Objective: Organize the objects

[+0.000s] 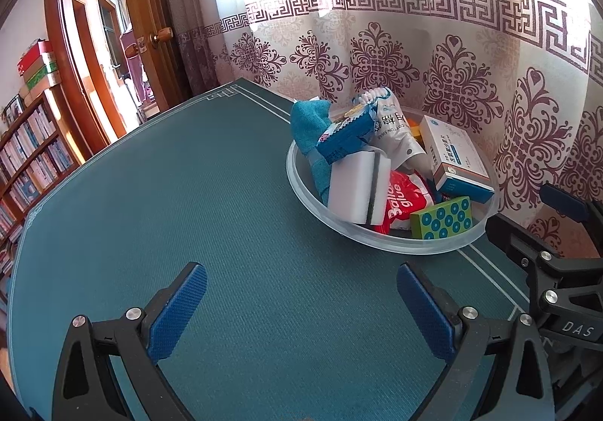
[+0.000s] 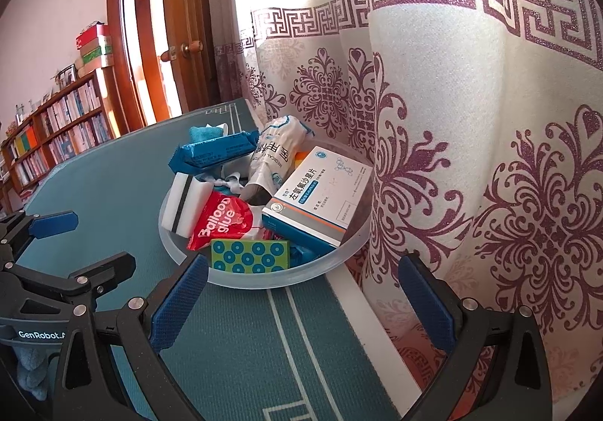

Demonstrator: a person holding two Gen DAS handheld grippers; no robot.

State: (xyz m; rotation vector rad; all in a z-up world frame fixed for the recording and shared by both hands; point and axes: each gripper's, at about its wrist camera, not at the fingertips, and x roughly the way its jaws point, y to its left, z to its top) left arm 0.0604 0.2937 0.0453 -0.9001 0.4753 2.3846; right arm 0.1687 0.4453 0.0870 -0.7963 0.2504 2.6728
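Note:
A clear plastic bowl (image 1: 301, 191) (image 2: 339, 259) sits at the far right of the teal table mat, against the curtain. It holds a white sponge (image 1: 354, 187) (image 2: 184, 202), a red balloon-glue packet (image 1: 407, 198) (image 2: 222, 221), a green dotted box (image 1: 441, 218) (image 2: 250, 256), a white medicine box (image 1: 456, 157) (image 2: 320, 195), a blue packet (image 1: 346, 136) (image 2: 215, 151), a cotton-swab bag (image 1: 395, 127) (image 2: 271, 149) and a teal cloth (image 1: 307, 123) (image 2: 205, 132). My left gripper (image 1: 301, 311) is open and empty over bare mat. My right gripper (image 2: 303, 304) is open and empty just before the bowl.
The patterned curtain (image 2: 471, 157) hangs right behind the bowl and along the table's right edge. A bookshelf (image 1: 26, 153) and an open wooden door (image 1: 150, 25) stand at the left. The right gripper's body shows in the left view (image 1: 546, 270).

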